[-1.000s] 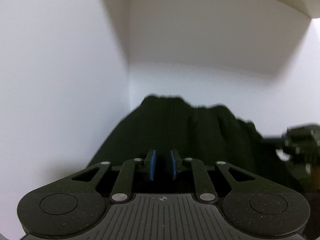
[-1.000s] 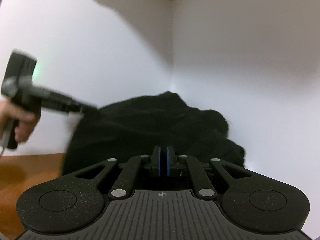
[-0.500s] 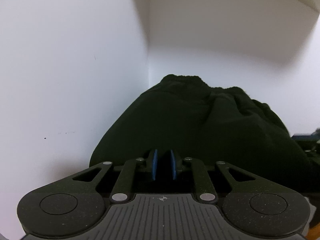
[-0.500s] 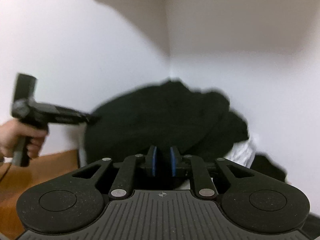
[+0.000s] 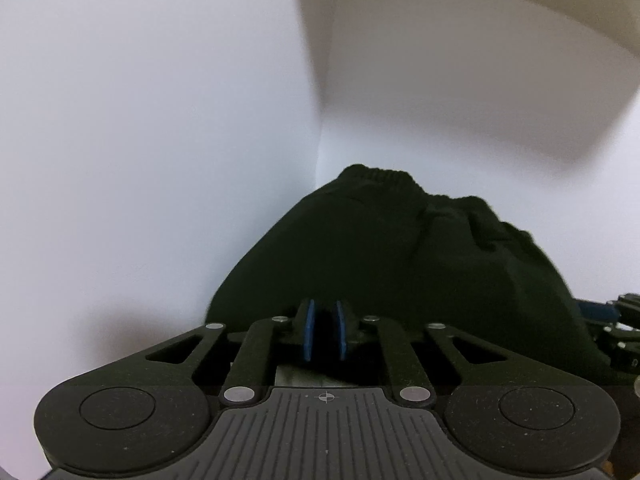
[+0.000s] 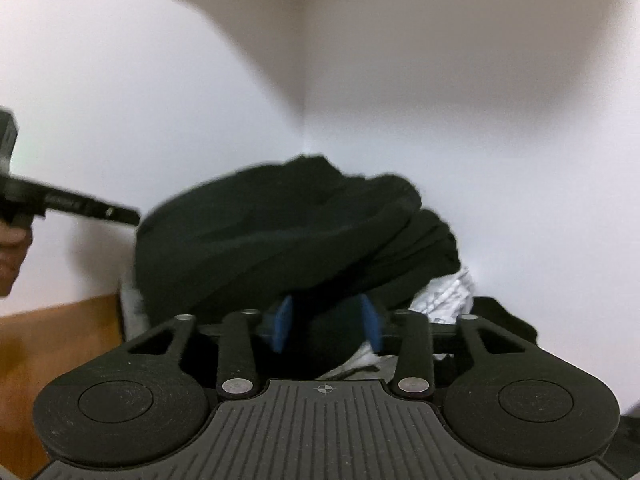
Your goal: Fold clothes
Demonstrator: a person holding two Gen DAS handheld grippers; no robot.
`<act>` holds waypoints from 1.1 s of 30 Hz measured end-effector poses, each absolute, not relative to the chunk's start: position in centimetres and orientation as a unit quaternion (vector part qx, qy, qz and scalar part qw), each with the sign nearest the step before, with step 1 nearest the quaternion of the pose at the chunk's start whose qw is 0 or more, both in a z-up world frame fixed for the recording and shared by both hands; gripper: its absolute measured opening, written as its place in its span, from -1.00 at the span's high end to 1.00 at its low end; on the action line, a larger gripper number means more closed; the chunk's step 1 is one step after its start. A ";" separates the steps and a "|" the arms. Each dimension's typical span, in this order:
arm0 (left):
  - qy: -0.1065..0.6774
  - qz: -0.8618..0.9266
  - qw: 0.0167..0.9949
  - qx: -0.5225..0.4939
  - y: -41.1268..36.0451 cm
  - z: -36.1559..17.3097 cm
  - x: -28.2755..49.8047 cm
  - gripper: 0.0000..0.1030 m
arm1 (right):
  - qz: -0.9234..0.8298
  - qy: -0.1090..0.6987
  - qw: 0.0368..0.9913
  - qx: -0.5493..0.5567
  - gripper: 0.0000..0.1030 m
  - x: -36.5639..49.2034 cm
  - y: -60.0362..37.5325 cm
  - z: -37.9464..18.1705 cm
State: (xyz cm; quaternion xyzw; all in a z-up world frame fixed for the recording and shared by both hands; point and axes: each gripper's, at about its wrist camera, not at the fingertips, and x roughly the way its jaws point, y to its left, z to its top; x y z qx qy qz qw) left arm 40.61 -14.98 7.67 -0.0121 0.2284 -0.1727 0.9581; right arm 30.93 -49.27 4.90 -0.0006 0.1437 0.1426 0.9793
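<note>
Up against the corner of two white walls (image 5: 160,140), a black garment (image 5: 400,264) hangs bunched in front of both cameras, its ribbed band at the top. The left gripper (image 5: 323,330) has its blue pads close together with black cloth pinched between them, so it is gripping the garment's lower edge. From the right wrist view, the right gripper (image 6: 326,322) stands with its pads wide apart, the black garment (image 6: 280,240) draped just above and between them; whether cloth touches them I cannot tell. A white patterned cloth (image 6: 444,292) lies beneath the black one. A wooden surface (image 6: 60,332) shows low on the left, where a hand (image 6: 10,256) holds the other tool.
</note>
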 end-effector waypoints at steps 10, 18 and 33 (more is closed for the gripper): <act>0.256 -0.134 0.957 -0.004 -12.5 5.5 28.4 -0.17 | 0.167 0.129 0.976 0.057 -0.89 25.5 -44.8 5.3; 0.234 -0.118 0.965 0.001 -10.8 6.0 19.7 -0.64 | 0.194 0.109 0.975 0.000 -1.00 19.1 -38.4 6.2; 0.270 -0.072 0.960 -0.010 -7.2 2.7 12.0 -1.00 | 0.176 0.200 0.964 0.005 -1.00 14.9 -29.8 2.9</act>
